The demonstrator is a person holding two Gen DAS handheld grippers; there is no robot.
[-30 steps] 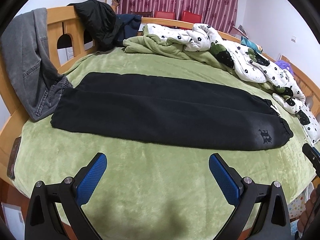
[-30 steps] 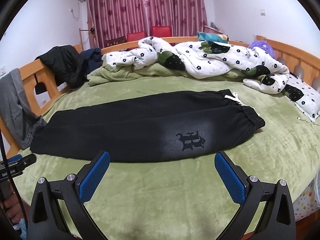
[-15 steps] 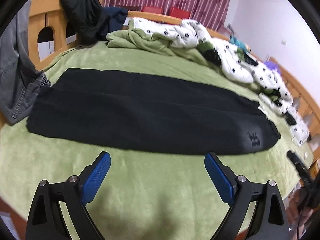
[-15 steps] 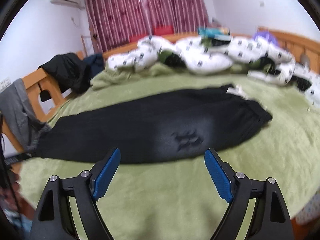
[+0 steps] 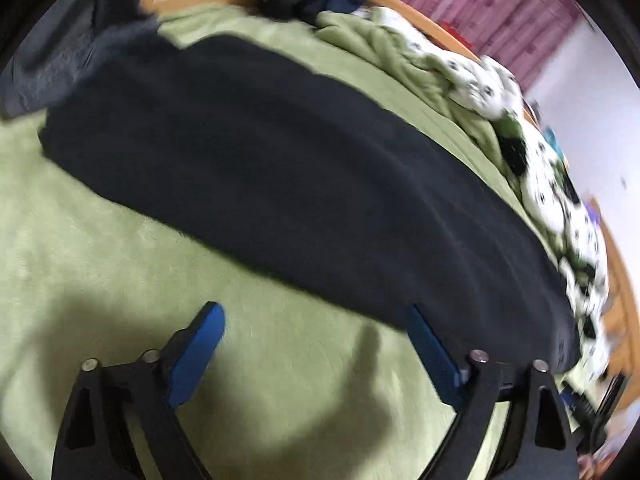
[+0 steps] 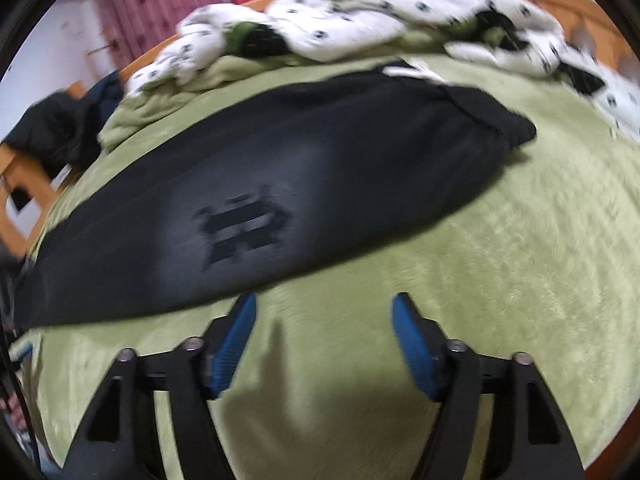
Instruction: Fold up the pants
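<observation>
We found the black pants (image 5: 304,184) flat on the green bed (image 5: 100,264), long axis running left to right, just beyond both tongs. Left tongs (image 5: 316,328) and right tongs (image 6: 322,312) stood apart, empty, near the pants' near edge.

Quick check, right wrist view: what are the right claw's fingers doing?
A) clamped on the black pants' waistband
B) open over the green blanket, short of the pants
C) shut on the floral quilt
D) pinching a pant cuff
B: the right claw is open with bare green plush blanket between its fingers, just short of the near edge of the black fleece pants.
</observation>
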